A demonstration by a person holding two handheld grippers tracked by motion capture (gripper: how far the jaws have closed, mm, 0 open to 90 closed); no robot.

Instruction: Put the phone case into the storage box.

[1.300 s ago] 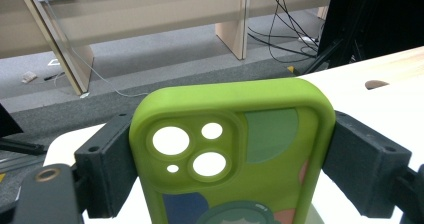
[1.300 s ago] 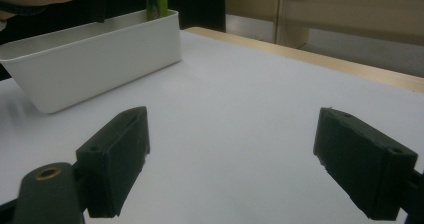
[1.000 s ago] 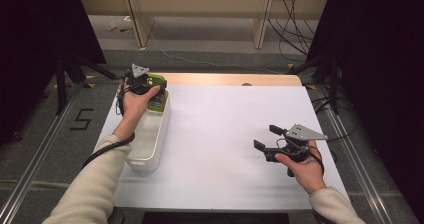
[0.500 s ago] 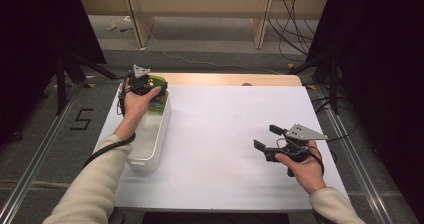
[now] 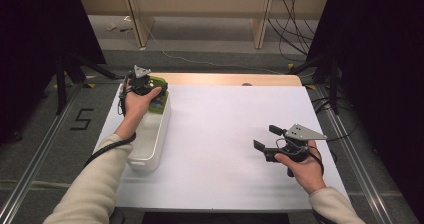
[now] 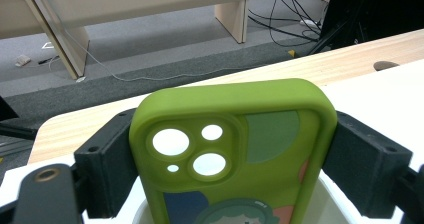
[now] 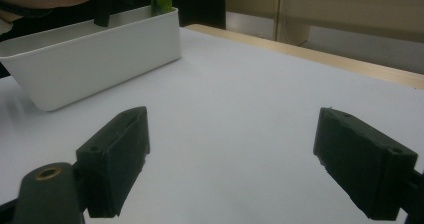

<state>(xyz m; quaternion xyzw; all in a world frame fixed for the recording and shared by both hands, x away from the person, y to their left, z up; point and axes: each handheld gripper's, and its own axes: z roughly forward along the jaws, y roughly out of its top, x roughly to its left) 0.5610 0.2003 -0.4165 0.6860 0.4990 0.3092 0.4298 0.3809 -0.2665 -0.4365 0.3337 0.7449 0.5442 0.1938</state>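
A green phone case [image 6: 235, 149] with camera cut-outs and a cartoon print stands upright between the jaws of my left gripper [image 5: 156, 93], which press on its two long edges. It hangs over the far end of a white plastic bin [image 5: 150, 144] at the table's left, its lower end inside the bin's rim. At the right of the table, low over the white surface, my right gripper [image 5: 266, 139] is open with nothing between its jaws. From the right gripper view the bin [image 7: 100, 59] lies ahead to the left, with the green case [image 7: 161, 1] above its far corner.
A white sheet [image 5: 235, 129] covers the table between the bin and the right hand. A strip of bare wood [image 5: 225, 79] runs along the far edge. Beyond it are floor cables and wooden furniture legs. Metal rails flank the table on both sides.
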